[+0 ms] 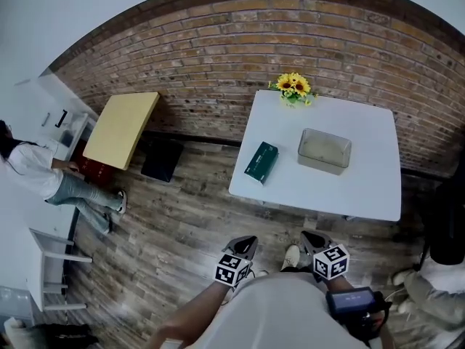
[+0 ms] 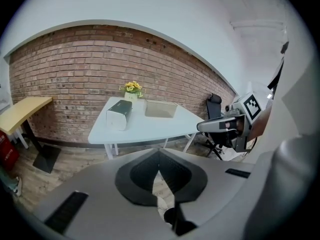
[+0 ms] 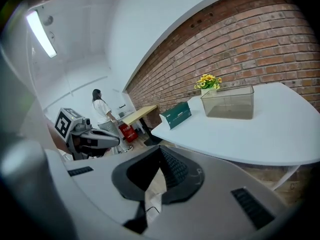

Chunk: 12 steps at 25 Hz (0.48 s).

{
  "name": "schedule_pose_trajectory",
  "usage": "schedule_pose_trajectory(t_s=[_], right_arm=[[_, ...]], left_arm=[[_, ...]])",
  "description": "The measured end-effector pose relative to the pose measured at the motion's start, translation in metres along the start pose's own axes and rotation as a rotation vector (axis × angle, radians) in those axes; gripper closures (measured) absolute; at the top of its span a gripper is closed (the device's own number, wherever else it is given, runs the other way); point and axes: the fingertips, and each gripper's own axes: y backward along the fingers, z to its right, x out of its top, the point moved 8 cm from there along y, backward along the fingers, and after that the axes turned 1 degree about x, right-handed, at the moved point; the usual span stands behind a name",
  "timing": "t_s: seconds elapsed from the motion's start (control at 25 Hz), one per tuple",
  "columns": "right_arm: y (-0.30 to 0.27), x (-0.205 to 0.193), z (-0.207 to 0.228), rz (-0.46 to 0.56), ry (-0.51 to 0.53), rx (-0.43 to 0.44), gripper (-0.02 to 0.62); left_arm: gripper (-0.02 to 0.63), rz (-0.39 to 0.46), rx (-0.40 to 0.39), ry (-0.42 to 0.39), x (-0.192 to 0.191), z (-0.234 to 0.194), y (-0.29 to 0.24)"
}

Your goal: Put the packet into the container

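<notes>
Nearest us, our left hand-held gripper (image 1: 245,242) and right hand-held gripper (image 1: 314,237) hang short of the worktop (image 1: 363,187)'s near edge, jaws together and empty. Our packet (image 1: 261,162) lies by the left edge, apart from the container (image 1: 323,167). Reaching it with jaws unopened could, we judge, shove it off.

Open wooden floor (image 1: 182,217) is stretching between the white worktop (image 1: 363,187) and the left tongs (image 1: 245,242) and right tongs (image 1: 312,237) at the bottom of the frame. On the worktop the green packet (image 1: 261,162) is lying near the left edge and the clear container (image 1: 324,150) is sitting right of it, a bare strip running between them. Sunflowers (image 1: 292,86) are crowding the far edge; the near and right margins are lying bare.
</notes>
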Motion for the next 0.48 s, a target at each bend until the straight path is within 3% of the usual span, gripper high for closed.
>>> schedule_pose_trajectory(t_s=[0.48], right_arm=[[-0.013, 0.037, 0.052, 0.009, 0.007, 0.050, 0.589]], left_arm=[[0.597, 0.011, 0.074, 0.006, 0.044, -0.003, -0.035]])
